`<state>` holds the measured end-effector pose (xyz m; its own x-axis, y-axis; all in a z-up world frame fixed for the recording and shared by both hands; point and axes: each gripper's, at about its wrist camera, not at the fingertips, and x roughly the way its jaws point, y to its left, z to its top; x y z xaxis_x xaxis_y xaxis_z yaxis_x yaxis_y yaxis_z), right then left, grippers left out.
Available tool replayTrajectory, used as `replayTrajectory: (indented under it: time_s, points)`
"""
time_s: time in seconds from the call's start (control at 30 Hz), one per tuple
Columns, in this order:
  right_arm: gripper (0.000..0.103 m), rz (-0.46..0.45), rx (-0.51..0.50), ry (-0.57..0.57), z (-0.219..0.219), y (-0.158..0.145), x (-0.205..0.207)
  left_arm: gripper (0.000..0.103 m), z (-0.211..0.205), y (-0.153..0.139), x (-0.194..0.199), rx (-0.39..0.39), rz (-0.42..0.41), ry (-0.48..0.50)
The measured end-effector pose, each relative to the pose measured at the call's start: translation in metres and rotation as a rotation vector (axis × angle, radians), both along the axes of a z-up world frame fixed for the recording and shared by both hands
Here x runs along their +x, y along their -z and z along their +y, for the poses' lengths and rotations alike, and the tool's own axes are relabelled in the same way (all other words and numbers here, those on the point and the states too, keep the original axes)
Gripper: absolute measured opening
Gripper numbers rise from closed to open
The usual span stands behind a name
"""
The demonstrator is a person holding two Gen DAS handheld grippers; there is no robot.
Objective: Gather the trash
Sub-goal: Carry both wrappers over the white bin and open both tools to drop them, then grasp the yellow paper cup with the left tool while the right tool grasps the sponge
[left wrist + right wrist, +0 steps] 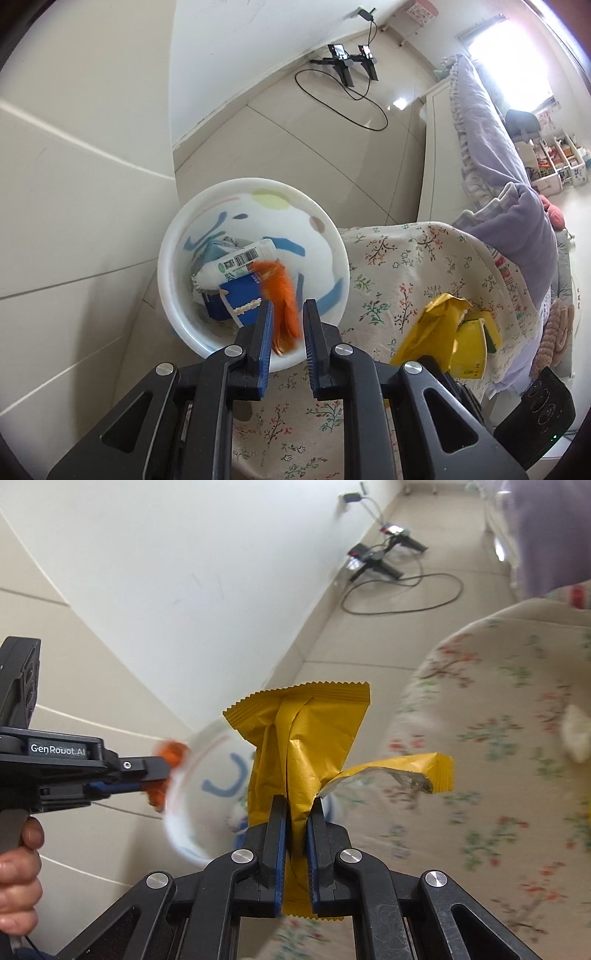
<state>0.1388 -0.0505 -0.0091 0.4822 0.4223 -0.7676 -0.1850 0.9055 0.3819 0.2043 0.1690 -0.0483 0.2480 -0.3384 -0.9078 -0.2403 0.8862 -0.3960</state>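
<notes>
Orange wrapper (282, 295) sits loose between the left gripper (288, 310) jaws, slightly parted, over the bin (166, 280) at lower centre. Yellow wrapper (306, 746) is pinched by the right gripper (295, 812) near its bottom edge (light, crinkly, likely slippery), best gripped mid-body.

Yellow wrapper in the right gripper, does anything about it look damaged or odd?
Yes. The yellow wrapper is crumpled and torn open: a loose strip peels off to the right, showing its silver lining. The right gripper pinches it near the lower end, so the top stands free. Otherwise nothing stands out.
</notes>
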Motion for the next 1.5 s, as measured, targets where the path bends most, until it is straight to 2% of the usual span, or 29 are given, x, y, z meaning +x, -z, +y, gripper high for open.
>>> replayTrajectory:
  time_s: [0.1,0.37,0.53,0.63,0.77,0.87,1.1,1.5]
  points:
    - [0.009,0.008,0.007,-0.010,0.011,0.004,0.005,0.022,0.004,-0.005,-0.002,0.001,-0.019,-0.013]
    - [0.011,0.038,0.014,-0.041,0.033,0.016,0.016,0.023,0.007,-0.021,-0.007,-0.021,-0.065,-0.018]
    - [0.012,0.050,0.016,-0.066,0.056,0.023,0.027,0.023,0.015,-0.023,-0.008,-0.030,-0.064,-0.046]
    - [0.015,0.051,0.011,-0.076,0.073,0.030,0.034,0.023,0.018,-0.024,-0.008,-0.034,-0.068,-0.055]
    - [0.034,0.077,-0.014,-0.122,0.097,0.047,0.040,0.023,0.022,-0.024,-0.009,-0.029,-0.070,-0.068]
    - [0.039,0.098,-0.044,-0.124,0.103,0.057,0.040,0.023,0.023,-0.024,-0.009,-0.031,-0.070,-0.067]
    - [0.039,0.104,-0.044,-0.092,0.084,0.058,0.026,0.023,0.020,-0.024,-0.008,-0.028,-0.072,-0.062]
    - [0.040,0.085,-0.049,0.009,0.004,0.029,0.005,0.023,-0.024,-0.023,-0.002,-0.006,-0.060,0.033]
